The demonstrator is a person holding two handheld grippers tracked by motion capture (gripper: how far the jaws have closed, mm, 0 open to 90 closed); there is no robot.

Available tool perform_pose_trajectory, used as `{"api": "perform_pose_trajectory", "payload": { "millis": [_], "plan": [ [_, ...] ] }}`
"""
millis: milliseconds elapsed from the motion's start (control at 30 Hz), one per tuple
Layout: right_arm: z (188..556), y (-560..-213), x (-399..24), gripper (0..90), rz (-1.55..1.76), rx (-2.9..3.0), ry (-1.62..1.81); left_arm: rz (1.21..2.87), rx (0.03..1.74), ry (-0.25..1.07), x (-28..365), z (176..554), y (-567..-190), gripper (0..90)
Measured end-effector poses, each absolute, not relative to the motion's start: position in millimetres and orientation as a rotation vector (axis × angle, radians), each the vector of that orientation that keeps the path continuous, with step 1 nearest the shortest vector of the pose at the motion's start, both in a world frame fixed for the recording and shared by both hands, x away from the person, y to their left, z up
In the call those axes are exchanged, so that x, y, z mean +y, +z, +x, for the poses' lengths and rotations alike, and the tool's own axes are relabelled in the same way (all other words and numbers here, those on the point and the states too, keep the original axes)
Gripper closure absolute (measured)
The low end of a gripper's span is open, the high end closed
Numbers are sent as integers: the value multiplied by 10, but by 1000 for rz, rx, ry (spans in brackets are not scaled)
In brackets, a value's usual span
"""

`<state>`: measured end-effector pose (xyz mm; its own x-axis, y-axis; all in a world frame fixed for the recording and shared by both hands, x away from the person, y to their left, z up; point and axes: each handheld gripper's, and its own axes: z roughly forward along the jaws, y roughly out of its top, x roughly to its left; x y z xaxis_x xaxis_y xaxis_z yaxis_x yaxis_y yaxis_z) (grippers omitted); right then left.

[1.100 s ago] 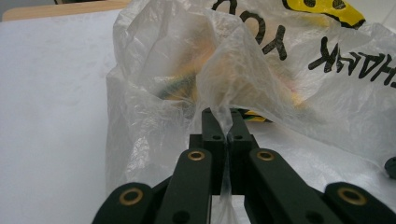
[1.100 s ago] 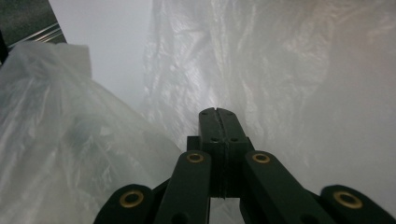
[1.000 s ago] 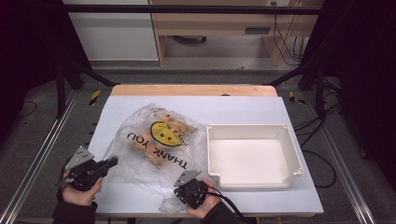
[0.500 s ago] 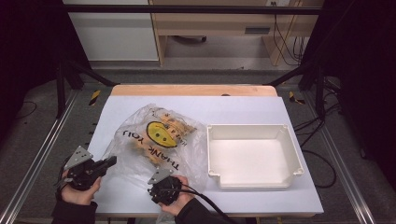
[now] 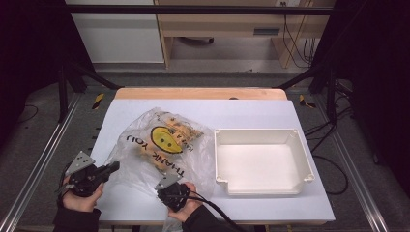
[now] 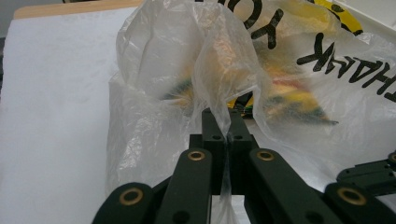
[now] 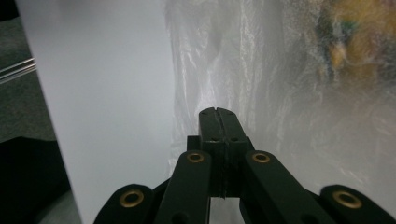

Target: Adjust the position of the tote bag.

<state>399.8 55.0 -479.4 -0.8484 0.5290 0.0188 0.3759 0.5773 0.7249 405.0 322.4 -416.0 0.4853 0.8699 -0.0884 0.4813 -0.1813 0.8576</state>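
A clear plastic bag (image 5: 164, 145) printed with a yellow smiley and "THANK YOU" lies on the white table (image 5: 241, 113), with yellow packets inside. At its left edge my left gripper (image 5: 115, 166) is shut on a fold of film; in the left gripper view that film (image 6: 219, 70) rises from between the jaws of the left gripper (image 6: 227, 123). My right gripper (image 5: 167, 187) sits at the bag's near edge. Its jaws have just closed. In the right gripper view the right gripper (image 7: 217, 112) stands shut, tips in the bag's film (image 7: 261, 70).
A white rectangular tray (image 5: 261, 159) stands empty right of the bag, close to the right hand. A bare wooden strip (image 5: 198, 93) runs along the table's far edge. Metal rails (image 5: 38, 164) flank the table, and cables lie on the floor at right.
My right gripper has moved left along the bag's near edge, from close to the tray's corner to below the smiley. The left gripper has kept still.
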Motion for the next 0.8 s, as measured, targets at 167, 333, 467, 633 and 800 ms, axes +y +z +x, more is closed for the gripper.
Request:
{"api": "perform_pose_trajectory", "payload": {
  "millis": [167, 333, 467, 633, 800],
  "plan": [
    [3928, -4721, 396, 900, 700, 2702, 1077, 1823, 1137, 535, 3215, 4048, -4159, 894],
    [3889, -4696, 276, 852, 716, 2696, 1165, 1827, 1138, 538, 3193, 4057, -4163, 894],
    [3851, -4810, 450, 657, 672, 2671, 1150, 1830, 1134, 540, 3197, 4051, -4162, 893],
    [3864, -4842, 492, 731, 688, 2615, 1165, 1827, 1139, 540, 3219, 4056, -4170, 894],
    [3855, -4865, 466, 851, 712, 2583, 1175, 1828, 1139, 540, 3205, 4055, -4170, 894]
  ]
}}
